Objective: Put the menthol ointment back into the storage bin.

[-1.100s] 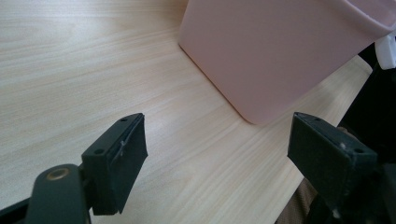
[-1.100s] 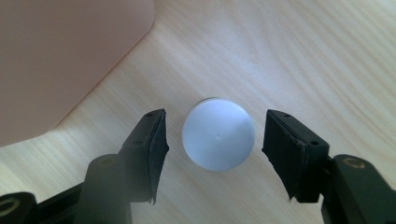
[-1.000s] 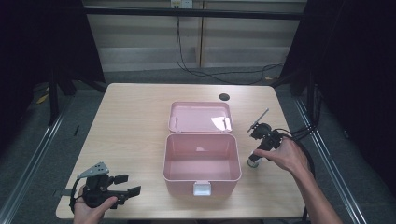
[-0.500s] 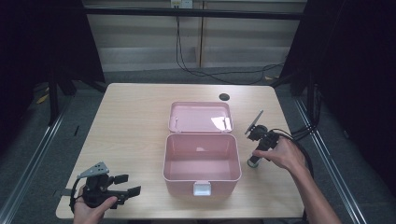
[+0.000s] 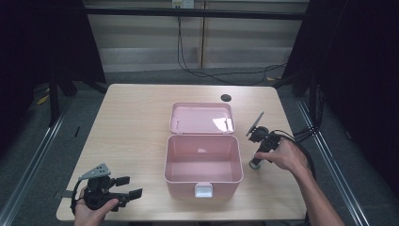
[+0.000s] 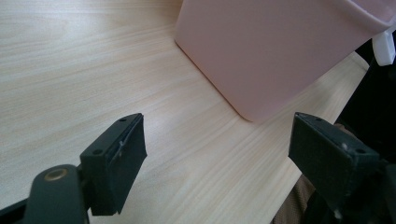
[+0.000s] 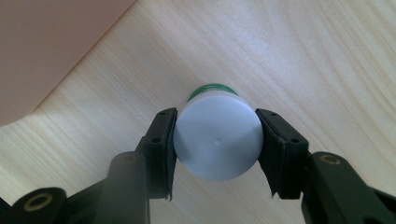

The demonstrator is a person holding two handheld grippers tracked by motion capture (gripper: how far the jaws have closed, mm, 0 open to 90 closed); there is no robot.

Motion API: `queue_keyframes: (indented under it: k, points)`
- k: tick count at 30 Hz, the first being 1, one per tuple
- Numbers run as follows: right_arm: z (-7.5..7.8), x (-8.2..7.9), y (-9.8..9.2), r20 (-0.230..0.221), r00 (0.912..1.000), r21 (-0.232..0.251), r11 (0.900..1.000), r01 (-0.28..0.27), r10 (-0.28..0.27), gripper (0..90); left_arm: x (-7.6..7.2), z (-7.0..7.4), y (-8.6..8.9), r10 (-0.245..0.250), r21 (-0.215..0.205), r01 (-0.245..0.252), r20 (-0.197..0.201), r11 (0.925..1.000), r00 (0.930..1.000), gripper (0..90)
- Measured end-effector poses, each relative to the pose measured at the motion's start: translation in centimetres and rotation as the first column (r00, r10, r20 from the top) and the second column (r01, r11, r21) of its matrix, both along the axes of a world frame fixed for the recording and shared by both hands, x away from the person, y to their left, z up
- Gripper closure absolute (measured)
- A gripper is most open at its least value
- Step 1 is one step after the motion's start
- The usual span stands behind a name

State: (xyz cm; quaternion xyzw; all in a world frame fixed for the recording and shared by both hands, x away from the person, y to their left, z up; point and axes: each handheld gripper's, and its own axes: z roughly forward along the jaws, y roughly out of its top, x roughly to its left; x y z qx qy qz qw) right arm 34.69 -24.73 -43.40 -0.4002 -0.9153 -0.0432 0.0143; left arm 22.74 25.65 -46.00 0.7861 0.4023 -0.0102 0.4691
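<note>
So the right gripper [image 7: 215, 144] is pointed straight down at a small round container with a white lid and a green base [image 7: 217, 140], which stands upright on the light wooden table [image 5: 131, 127] just to the right of the open pink plastic storage box [image 5: 203, 157]. Its jaws have just been closing, and in the right gripper view both pads are now pressed against the sides of the white lid, so it's got a proper grip on it. The container is still sitting on the tabletop, close to the box's right wall but not touching it.

The left gripper [image 5: 127, 186] hangs out at the near left corner of the table, well apart from the box, with its jaws spread wide and nothing between them. In its own view the pink wall fills the upper right.

The box's hinged lid [image 5: 202, 117] is flipped back flat behind it.
</note>
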Motion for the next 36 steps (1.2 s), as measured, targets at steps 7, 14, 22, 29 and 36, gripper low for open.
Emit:
queue_keyframes:
  k: [7, 14, 22, 29, 36]
  points:
    - [0.4, -0.1, -0.2, 0.013, 0.9999, 0.011, 1.000, 0.004, -0.005, 50.9, 0.0, 0.0, 0.0, 0.005, -0.002, -0.005, 0.001, 1.0000, 1.0000, 18.7]
    - [1.2, -0.4, 0.3, -0.009, 0.9999, 0.007, 1.000, -0.014, 0.014, 50.9, 0.0, 0.1, 0.2, 0.008, -0.012, -0.008, 0.000, 0.9999, 1.0000, 16.7]
    - [2.0, -0.6, 0.5, -0.004, 0.9994, 0.016, 0.999, -0.036, 0.036, 50.9, 0.0, 0.0, 0.2, -0.001, -0.013, 0.001, 0.002, 0.9999, 1.0000, 16.3]
    - [2.2, -1.0, 0.3, -0.010, 0.9993, 0.020, 0.999, -0.036, 0.036, 50.9, 0.0, 0.0, 0.3, -0.002, -0.010, 0.002, 0.001, 0.9999, 1.0000, 16.2]
    - [3.4, -1.1, 0.2, 0.022, 0.9974, 0.005, 0.998, -0.068, 0.068, 50.9, 0.0, 0.1, 0.4, -0.016, -0.007, 0.016, 0.008, 0.9998, 0.9998, 16.2]
